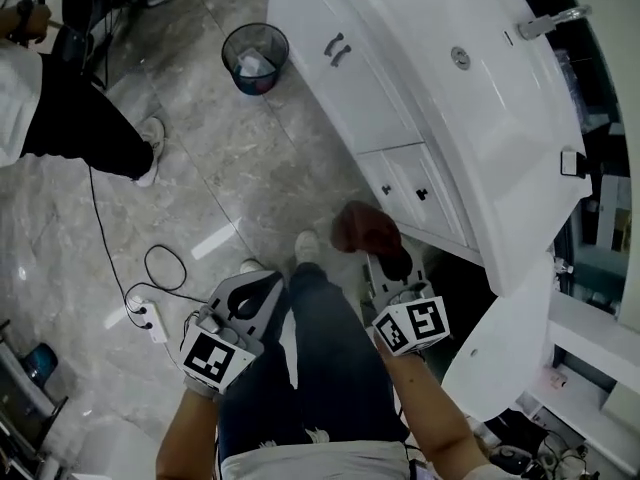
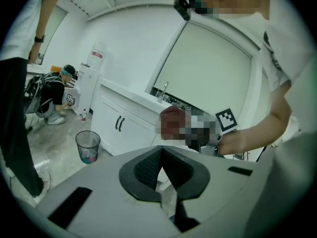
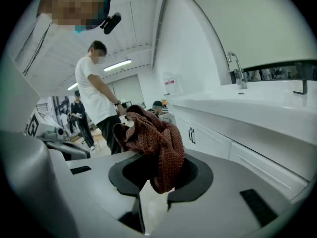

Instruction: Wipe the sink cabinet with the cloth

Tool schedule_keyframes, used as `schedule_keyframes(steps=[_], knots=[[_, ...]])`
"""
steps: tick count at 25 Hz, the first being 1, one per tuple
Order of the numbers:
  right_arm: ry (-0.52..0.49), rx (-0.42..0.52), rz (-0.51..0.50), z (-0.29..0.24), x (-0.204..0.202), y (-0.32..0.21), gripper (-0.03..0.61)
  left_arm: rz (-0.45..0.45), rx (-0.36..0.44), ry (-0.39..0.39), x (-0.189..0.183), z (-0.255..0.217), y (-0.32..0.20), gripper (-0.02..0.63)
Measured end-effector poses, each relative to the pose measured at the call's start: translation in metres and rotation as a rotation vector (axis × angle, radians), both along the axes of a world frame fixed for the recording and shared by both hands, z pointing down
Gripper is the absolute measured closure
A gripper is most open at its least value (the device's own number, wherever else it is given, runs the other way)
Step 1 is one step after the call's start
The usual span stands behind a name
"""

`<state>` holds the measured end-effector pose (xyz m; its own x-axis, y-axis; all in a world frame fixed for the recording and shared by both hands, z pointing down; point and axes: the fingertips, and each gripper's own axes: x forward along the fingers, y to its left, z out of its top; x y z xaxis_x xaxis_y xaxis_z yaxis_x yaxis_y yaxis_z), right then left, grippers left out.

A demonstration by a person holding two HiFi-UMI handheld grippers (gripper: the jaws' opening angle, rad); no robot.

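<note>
Grey stone-look floor (image 1: pixel 200 168) lies beside one white sink cabinet (image 1: pixel 400 88), which has one faucet (image 1: pixel 548 20) and two dark bar handles (image 1: pixel 336 48). One mesh wastebasket (image 1: pixel 255 56) stands near it. The right gripper (image 3: pixel 159 177) pinches the single reddish-brown cloth (image 3: pixel 153 138), held apart from the cabinet front. The left gripper (image 2: pixel 161 155) has its jaws pressed together, empty. Each gripper carries one black-and-white marker cube (image 1: pixel 412 325).

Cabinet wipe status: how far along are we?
Done: the reddish-brown knitted cloth is picked up, clamped in the right tool. In hand: it hangs in the air in front of the white sink cabinet, touching nothing. The left tool is shut and empty. Left: all the wiping; no contact with the cabinet yet.
</note>
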<state>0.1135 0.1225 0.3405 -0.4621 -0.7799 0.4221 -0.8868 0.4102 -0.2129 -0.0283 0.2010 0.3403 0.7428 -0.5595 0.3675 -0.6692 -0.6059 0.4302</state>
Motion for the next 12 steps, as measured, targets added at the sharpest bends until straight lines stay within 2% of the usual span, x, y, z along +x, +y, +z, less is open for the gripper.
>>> schedule_keyframes(steps=[2, 7, 12], knots=[[-0.032, 0.015, -0.029, -0.028, -0.02, 0.001, 0.477, -0.019, 0.016, -0.007, -0.012, -0.024, -0.001, 0.603], [-0.019, 0.073, -0.155, -0.095, -0.068, 0.002, 0.477, -0.079, 0.08, 0.01, -0.046, -0.089, -0.01, 0.603], [-0.033, 0.075, -0.224, -0.148, -0.091, 0.014, 0.477, -0.096, 0.136, -0.011, -0.056, -0.152, -0.006, 0.603]])
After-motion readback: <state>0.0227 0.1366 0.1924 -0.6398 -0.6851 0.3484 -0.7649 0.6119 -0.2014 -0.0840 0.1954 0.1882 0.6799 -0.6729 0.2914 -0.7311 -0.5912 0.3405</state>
